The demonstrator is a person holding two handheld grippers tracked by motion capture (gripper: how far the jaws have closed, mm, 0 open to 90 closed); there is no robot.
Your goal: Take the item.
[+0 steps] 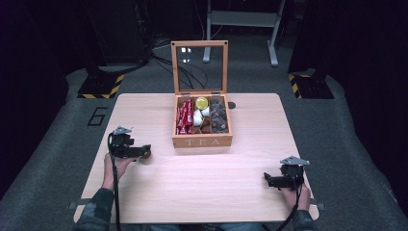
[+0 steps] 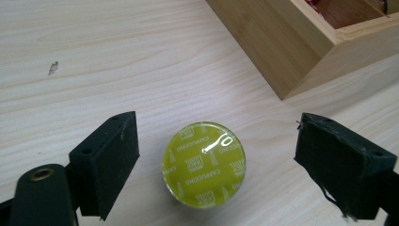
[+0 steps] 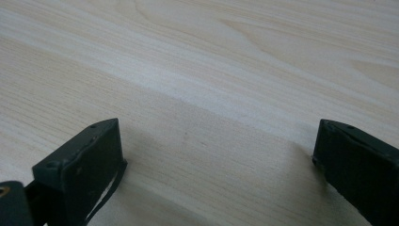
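A wooden tea box (image 1: 202, 140) marked TEA stands open at the table's middle, its glass lid (image 1: 199, 67) upright. Inside lie red packets (image 1: 184, 117), a yellow-topped capsule (image 1: 201, 102), white pods and dark capsules (image 1: 219, 119). My left gripper (image 1: 144, 153) rests at the left of the table, open. A yellow-green coffee capsule (image 2: 204, 164) with a foil top sits on the table between its jaws, touching neither. The box's corner (image 2: 287, 52) shows beyond it. My right gripper (image 1: 267, 179) is open near the front right, over bare wood (image 3: 202, 117).
The light wooden table (image 1: 202, 192) has bare room in front of the box and between the two grippers. A small dark mark (image 2: 52, 67) lies on the wood. A metal stand (image 1: 243, 21) and hazard-striped bases (image 1: 101, 86) stand on the floor behind.
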